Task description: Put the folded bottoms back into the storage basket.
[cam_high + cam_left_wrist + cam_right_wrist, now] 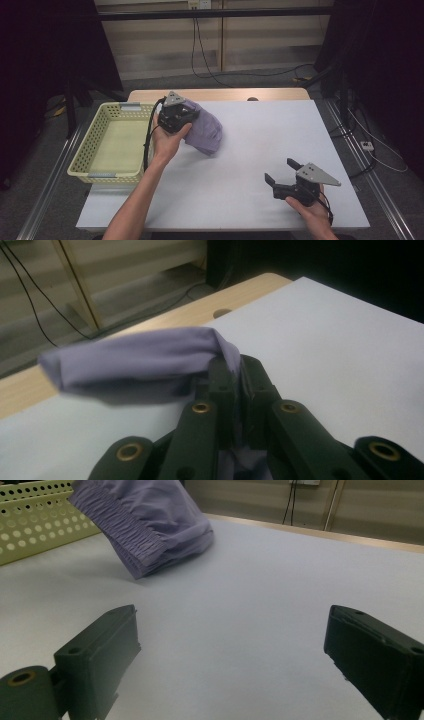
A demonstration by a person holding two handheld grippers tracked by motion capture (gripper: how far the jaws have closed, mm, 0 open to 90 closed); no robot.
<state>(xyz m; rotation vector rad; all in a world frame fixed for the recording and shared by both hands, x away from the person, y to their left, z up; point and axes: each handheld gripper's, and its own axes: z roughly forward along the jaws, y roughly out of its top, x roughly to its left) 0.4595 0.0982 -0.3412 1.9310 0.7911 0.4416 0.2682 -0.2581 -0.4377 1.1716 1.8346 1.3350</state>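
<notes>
A soft lilac folded cloth is pinched by the left gripper beside the pale yellow perforated plastic basket, apparently not yet placed inside, while the right gripper is held spread and empty

Purple cloth (bunched), lifted beside basket

Left tool clamped, right tool agape
</notes>
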